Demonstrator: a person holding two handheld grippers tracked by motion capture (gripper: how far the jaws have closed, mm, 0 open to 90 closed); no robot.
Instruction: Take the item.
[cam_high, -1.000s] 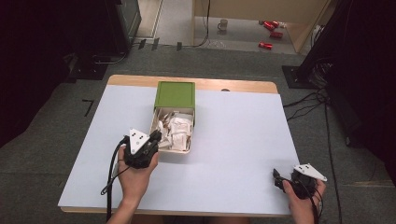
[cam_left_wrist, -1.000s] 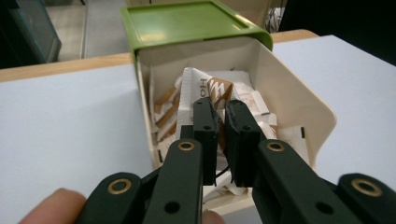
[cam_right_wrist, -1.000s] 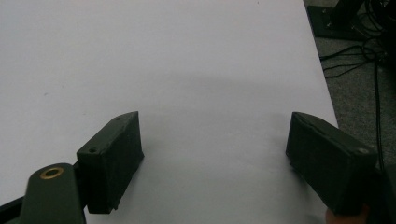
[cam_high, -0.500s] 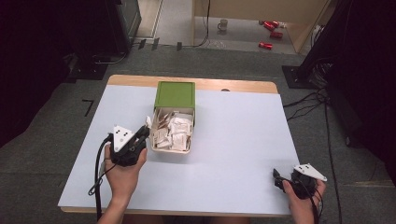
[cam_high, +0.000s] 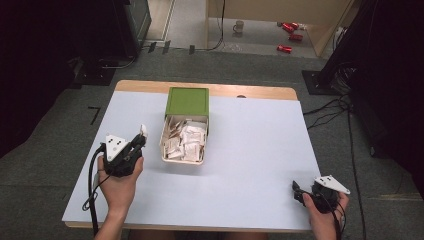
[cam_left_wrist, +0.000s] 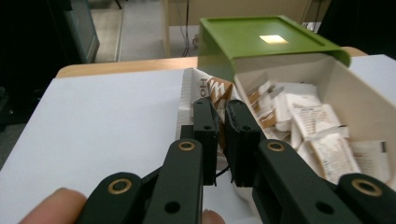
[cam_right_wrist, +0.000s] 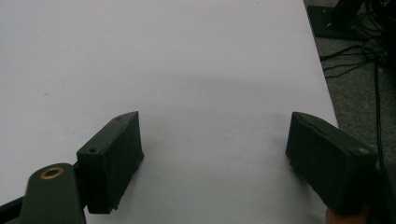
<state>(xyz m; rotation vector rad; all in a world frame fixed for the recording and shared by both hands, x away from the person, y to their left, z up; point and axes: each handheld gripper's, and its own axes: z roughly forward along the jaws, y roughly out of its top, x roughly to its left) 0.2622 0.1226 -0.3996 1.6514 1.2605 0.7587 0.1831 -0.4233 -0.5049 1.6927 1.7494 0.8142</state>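
White tabletop (cam_high: 260, 165) amid grey carpet (cam_high: 45, 165); left gripper (cam_high: 141, 134) fingers clamping a packet (cam_left_wrist: 212, 88), right gripper (cam_high: 296, 192) fingers wide.

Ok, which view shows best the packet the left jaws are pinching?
The left gripper view: the packet sits close up, pinched between the left gripper's jaws beside the box. The high view shows it small and white at the jaw tips.

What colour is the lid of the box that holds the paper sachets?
Green; the square hinged lid shows best in the left gripper view.
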